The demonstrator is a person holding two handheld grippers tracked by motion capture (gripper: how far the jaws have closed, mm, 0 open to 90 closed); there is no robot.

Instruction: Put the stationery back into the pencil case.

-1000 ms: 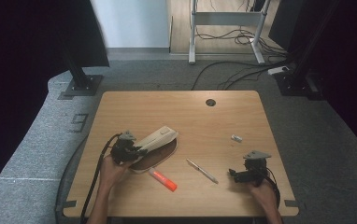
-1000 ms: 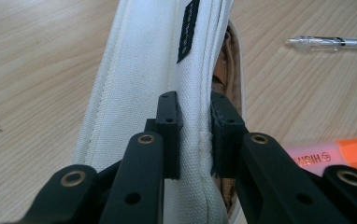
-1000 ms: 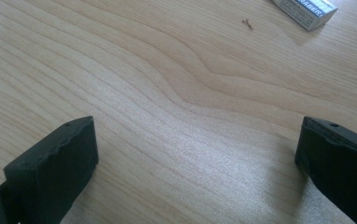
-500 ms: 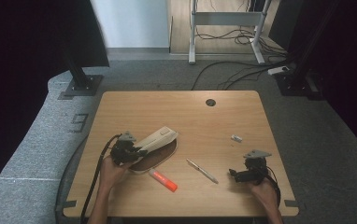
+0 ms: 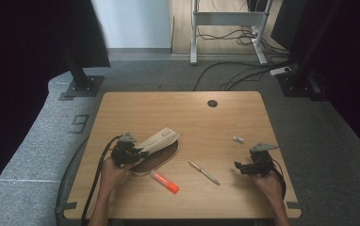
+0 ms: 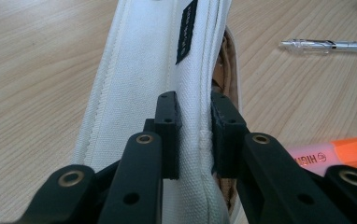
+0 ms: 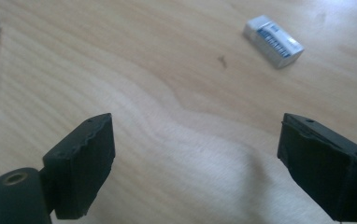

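A white fabric pencil case (image 5: 161, 140) with a brown inside lies at the table's near left, one end raised. My left gripper (image 5: 138, 151) is shut on the near edge of the pencil case (image 6: 139, 84), whose seam is pinched between the pads of the left gripper (image 6: 195, 105). My right gripper (image 5: 237, 165) hovers at the near right, pointing left. Its jaws have just been closing a little but still stand wide, so the right gripper (image 7: 195, 149) is open over bare wood with nothing between its jaws.
An orange highlighter (image 5: 165, 182) lies just in front of the case, and a clear pen (image 5: 204, 172) lies between the two hands. A small white eraser (image 5: 238, 139) sits beyond the right gripper. The wooden table (image 5: 168, 108) has a cable hole (image 5: 212, 103) at the back.
The right hand and its gripper have shifted a little away from the near edge. The left hand and the pencil case have stayed put.
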